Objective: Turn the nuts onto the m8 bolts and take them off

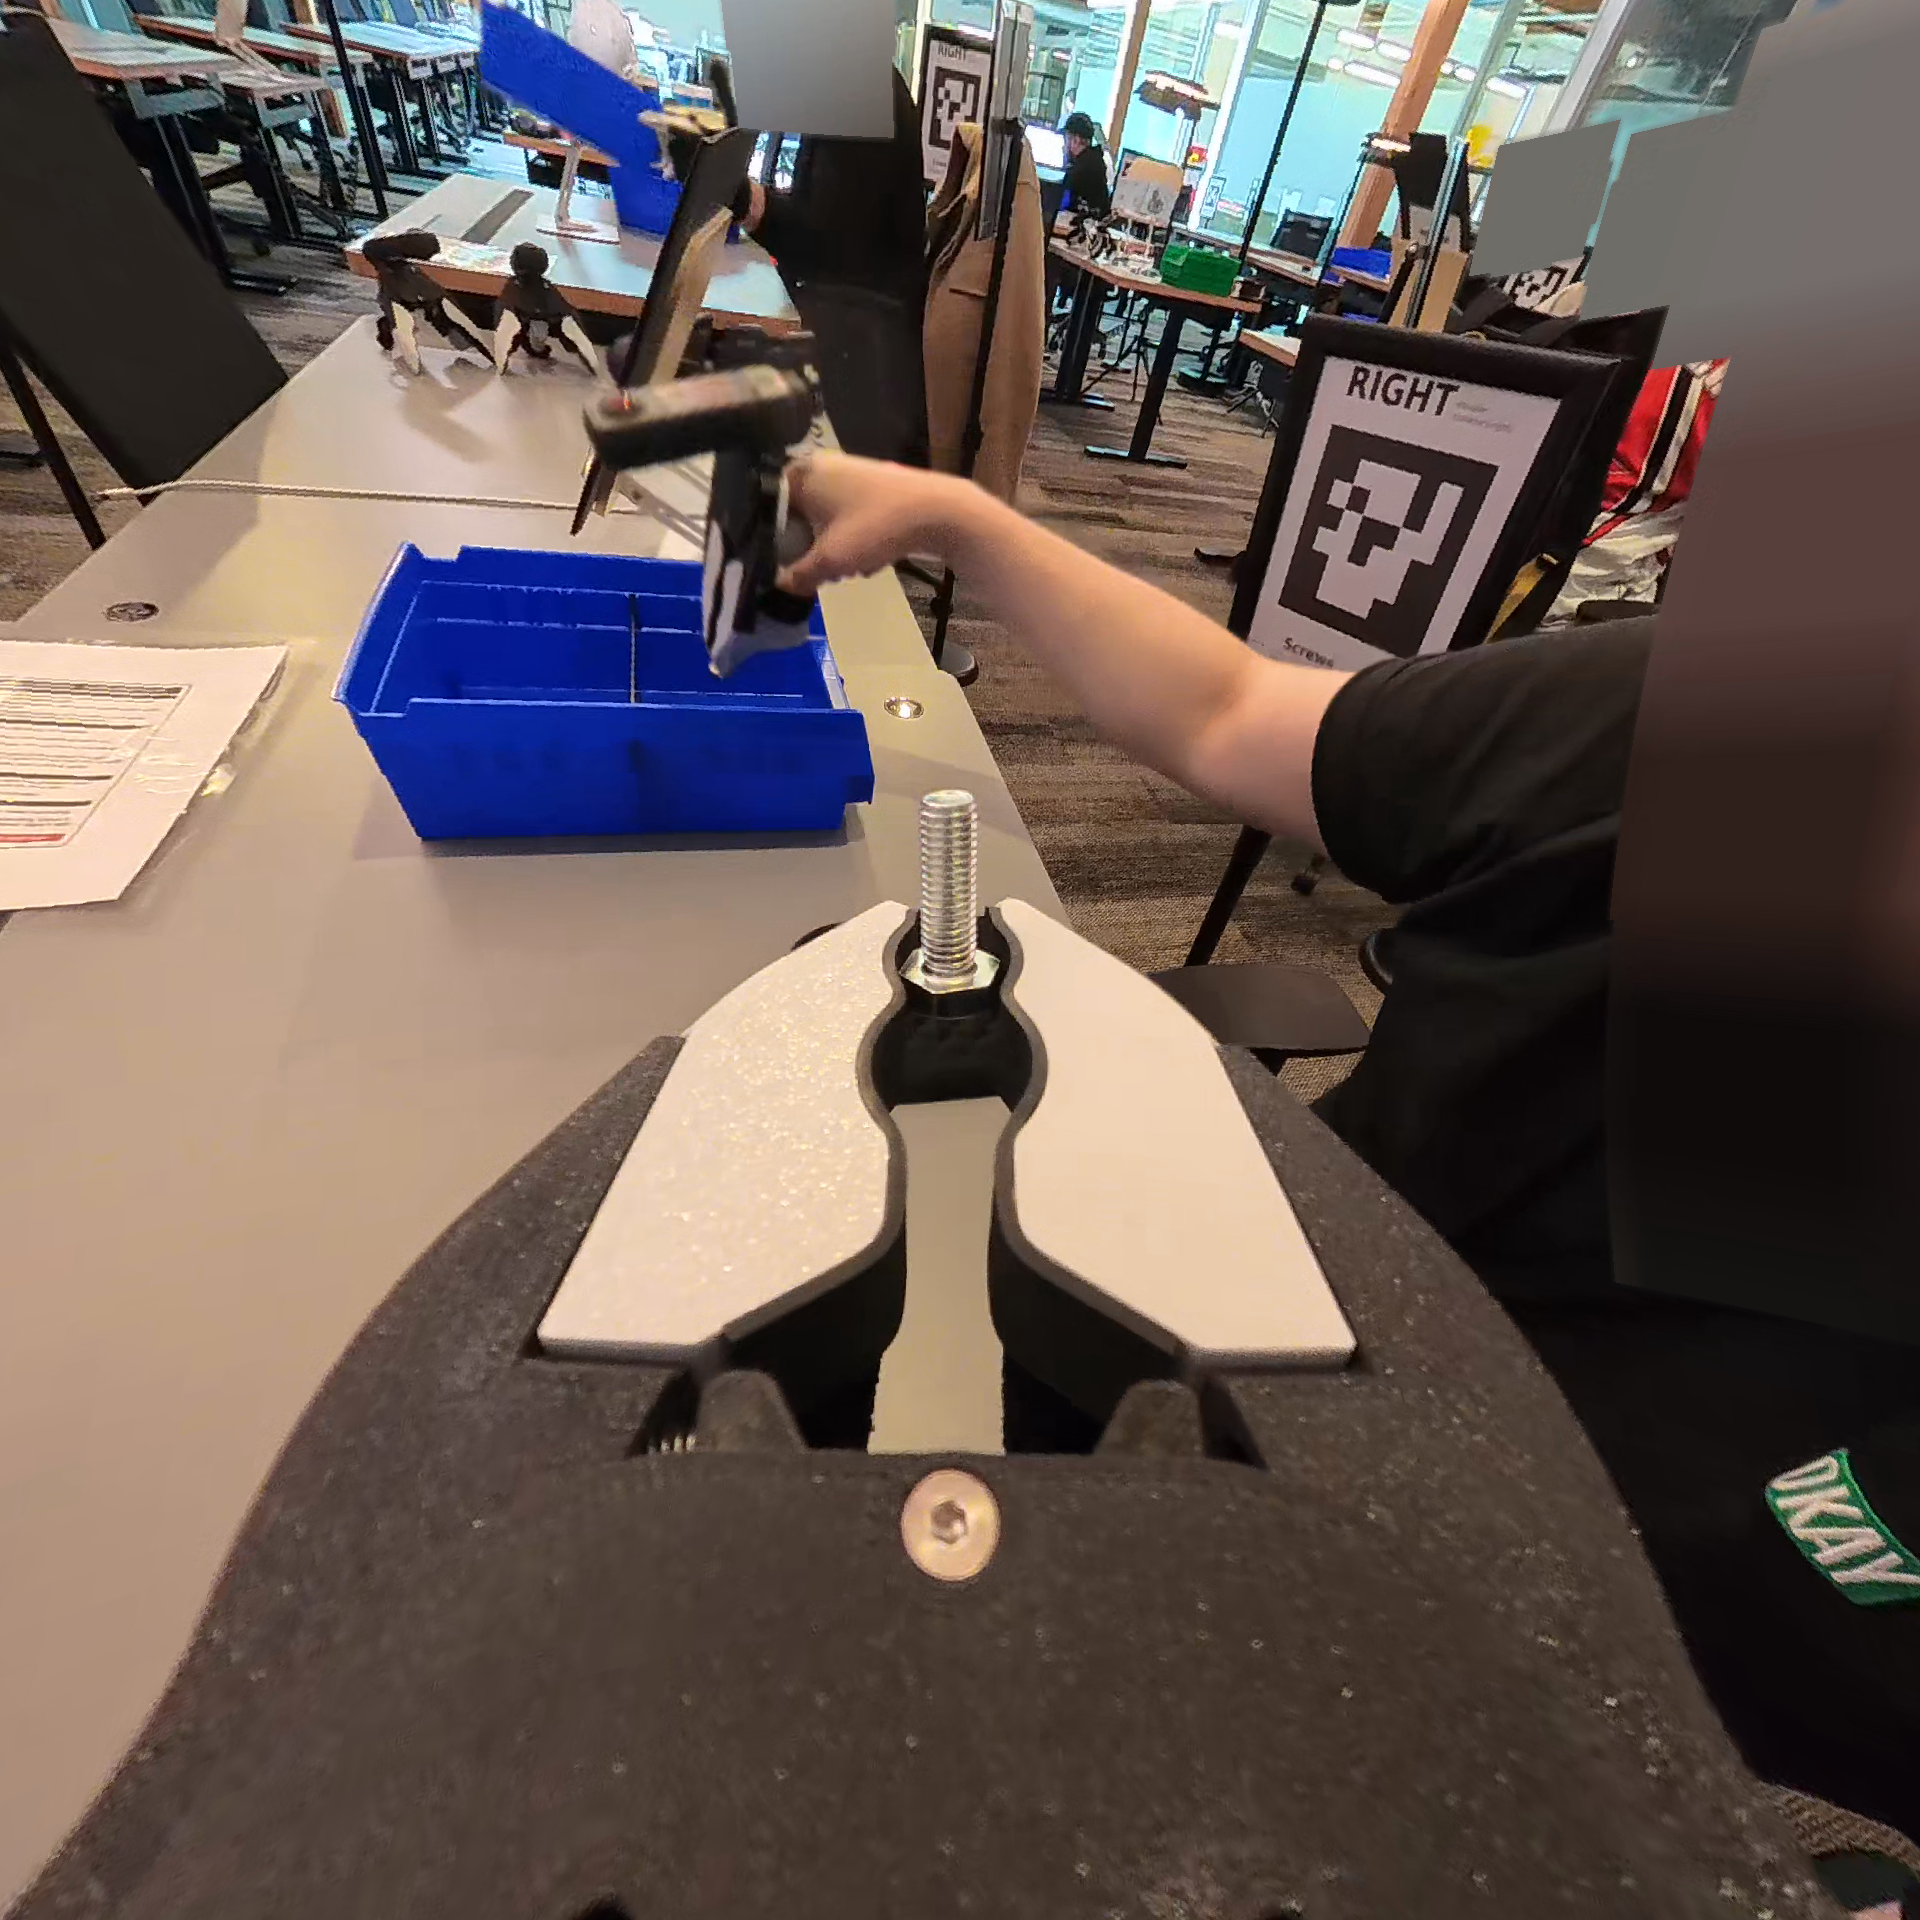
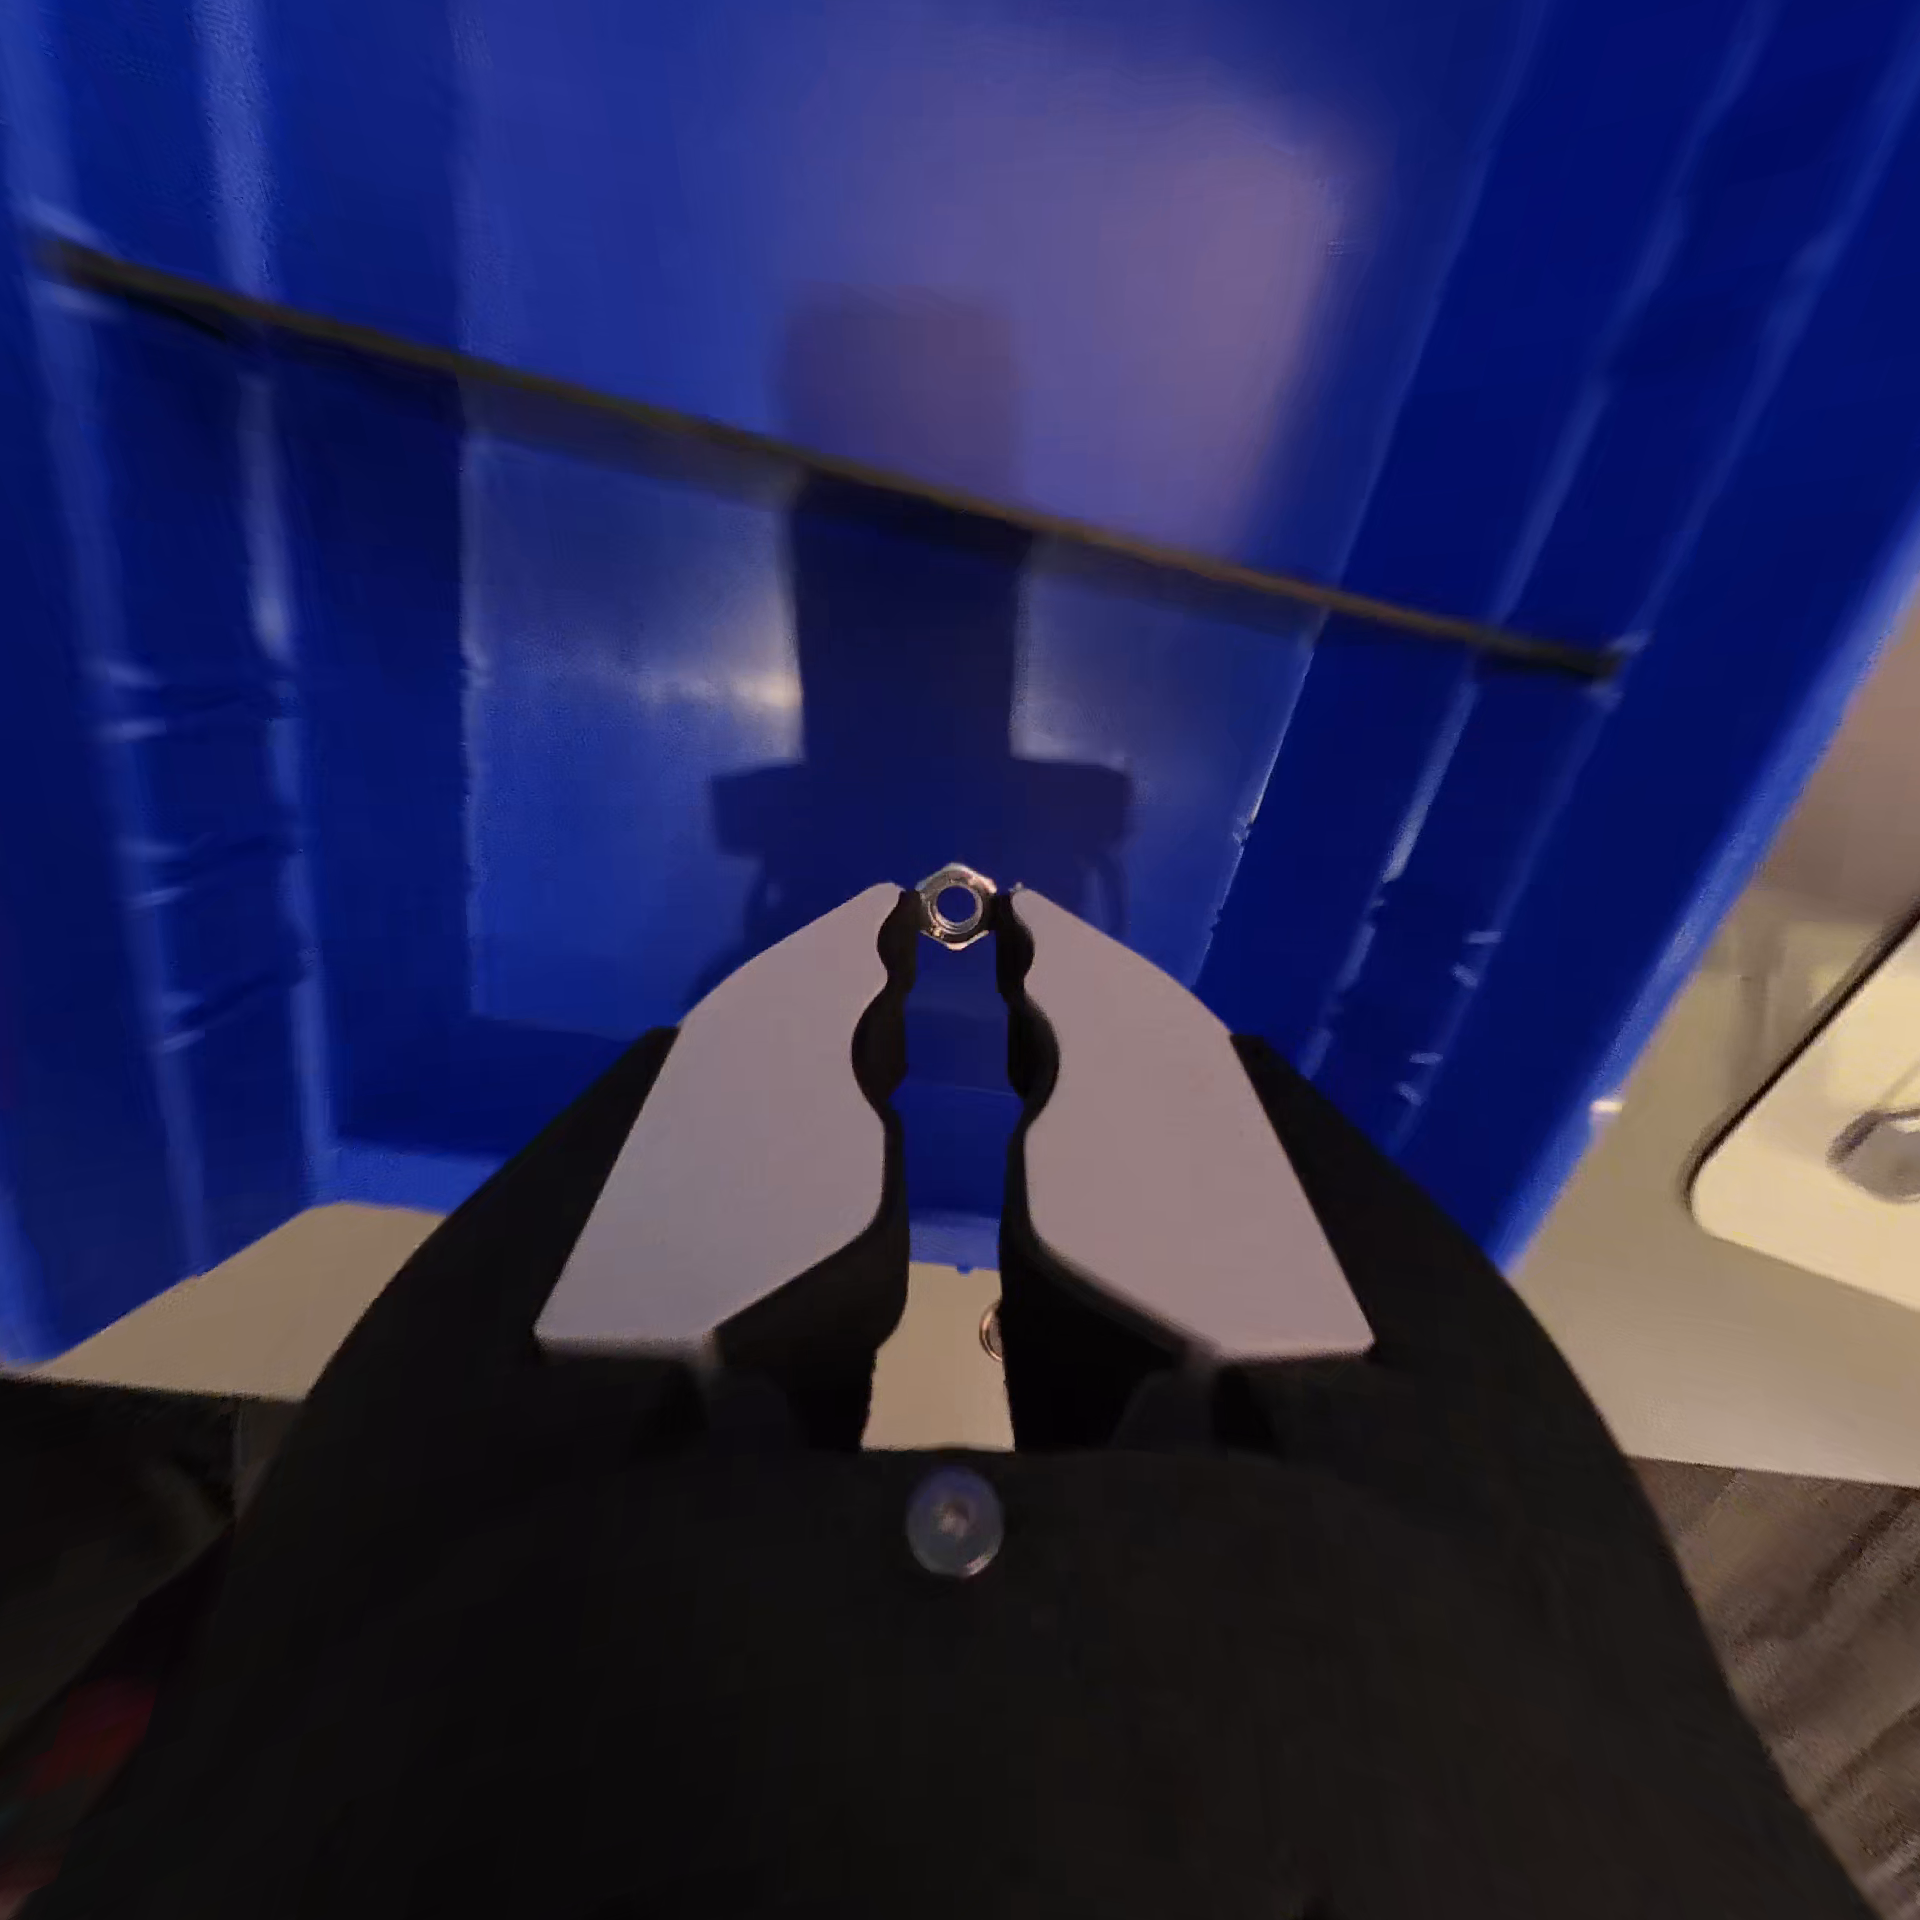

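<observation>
While left tool [image 1: 948,940] grips bolt [image 1: 947,883], right tool [image 2: 954,914] pinching nut [image 2: 950,906]

— What's around me here?

— My grey table [image 1: 260,1039] runs off to the far left, over patterned grey-brown carpet [image 1: 1122,831]. More long desks [image 1: 644,275] stand farther back, with black easel boards [image 1: 114,270] on the left.

— And on the right?

— A framed sign with a black-and-white marker [image 1: 1392,520] stands near on the floor. Behind it, a tan coat [image 1: 982,312] hangs on a stand. Far off, glass partitions [image 1: 1226,94] and wooden posts [image 1: 1403,135] catch bright ceiling light.
</observation>
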### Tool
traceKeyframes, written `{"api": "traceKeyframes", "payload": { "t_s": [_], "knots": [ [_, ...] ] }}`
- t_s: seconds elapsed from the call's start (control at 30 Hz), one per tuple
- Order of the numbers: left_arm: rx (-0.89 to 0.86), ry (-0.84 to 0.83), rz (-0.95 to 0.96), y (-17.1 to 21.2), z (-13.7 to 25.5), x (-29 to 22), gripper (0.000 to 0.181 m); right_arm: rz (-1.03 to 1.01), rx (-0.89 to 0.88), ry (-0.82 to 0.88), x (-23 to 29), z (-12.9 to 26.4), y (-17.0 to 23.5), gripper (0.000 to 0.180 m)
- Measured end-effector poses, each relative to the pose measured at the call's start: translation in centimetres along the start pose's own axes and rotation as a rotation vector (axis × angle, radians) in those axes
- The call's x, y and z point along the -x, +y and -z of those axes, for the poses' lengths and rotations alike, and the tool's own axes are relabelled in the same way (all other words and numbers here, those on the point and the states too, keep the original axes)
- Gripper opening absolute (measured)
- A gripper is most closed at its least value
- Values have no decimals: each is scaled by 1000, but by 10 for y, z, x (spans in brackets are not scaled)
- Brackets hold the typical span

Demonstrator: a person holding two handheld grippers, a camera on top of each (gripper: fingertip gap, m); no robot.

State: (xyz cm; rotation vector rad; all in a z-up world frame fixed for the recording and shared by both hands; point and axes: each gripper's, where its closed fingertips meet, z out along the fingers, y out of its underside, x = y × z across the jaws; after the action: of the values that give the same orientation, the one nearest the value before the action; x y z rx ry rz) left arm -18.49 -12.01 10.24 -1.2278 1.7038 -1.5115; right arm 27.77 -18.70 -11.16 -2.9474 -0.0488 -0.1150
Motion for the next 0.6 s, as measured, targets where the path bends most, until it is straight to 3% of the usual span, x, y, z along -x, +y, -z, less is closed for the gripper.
{"api": "traceKeyframes", "payload": {
  "t_s": [0.27, 0.6],
  "knots": [
    [16, 9, 10, 3, -3, 0, 11, -83, -13, -35, -1, -36, 7, 15],
    [9, 7, 14, 3, -1, 1, 11, -106, -3, -80, 0, -45, 9, 15]
  ]
}}
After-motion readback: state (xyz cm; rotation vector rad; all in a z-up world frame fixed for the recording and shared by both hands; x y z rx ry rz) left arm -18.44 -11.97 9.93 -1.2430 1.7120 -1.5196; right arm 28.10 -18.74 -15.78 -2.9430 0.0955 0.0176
